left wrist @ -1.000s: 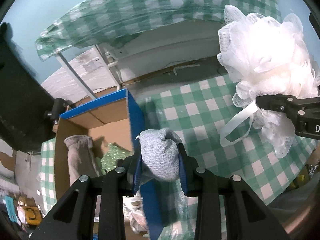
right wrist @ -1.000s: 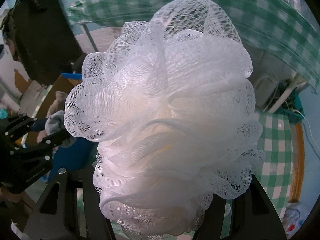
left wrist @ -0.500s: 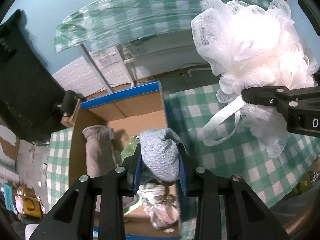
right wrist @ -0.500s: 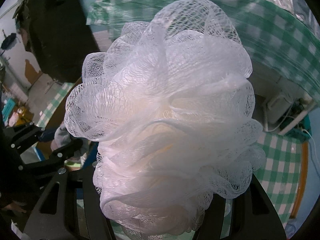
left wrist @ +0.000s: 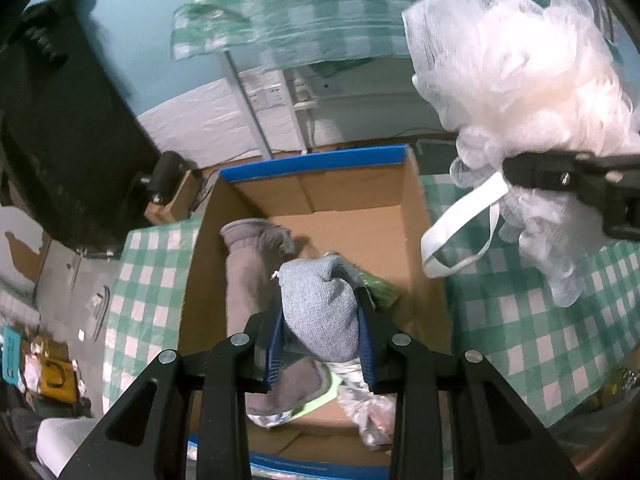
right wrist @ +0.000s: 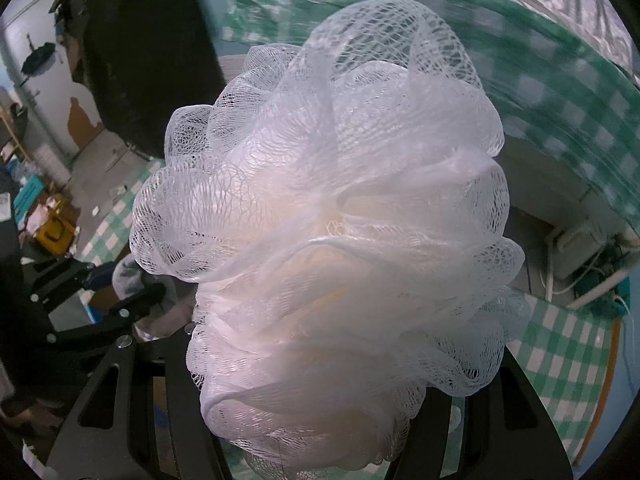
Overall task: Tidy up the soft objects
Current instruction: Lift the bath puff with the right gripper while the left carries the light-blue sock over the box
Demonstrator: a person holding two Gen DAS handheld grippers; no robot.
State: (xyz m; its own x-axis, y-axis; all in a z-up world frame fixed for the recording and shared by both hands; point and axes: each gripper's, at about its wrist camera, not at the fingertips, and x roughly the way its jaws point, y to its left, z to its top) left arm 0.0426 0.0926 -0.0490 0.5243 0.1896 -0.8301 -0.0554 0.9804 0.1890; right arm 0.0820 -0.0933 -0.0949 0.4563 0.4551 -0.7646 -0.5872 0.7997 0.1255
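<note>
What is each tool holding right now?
Left tool: closed on the gray sock.
Right tool: closed on the white bath pouf.

At your eleven o'clock stands a tall black cabinet (left wrist: 60,128), with white wall sockets (left wrist: 266,96) at twelve o'clock behind a thin metal pole (left wrist: 248,108).

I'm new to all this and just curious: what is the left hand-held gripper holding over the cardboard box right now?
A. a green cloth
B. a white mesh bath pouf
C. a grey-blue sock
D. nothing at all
C: the left wrist view shows the left hand-held gripper clamped on a grey-blue sock above the box, while the white pouf sits in the right one.
</note>
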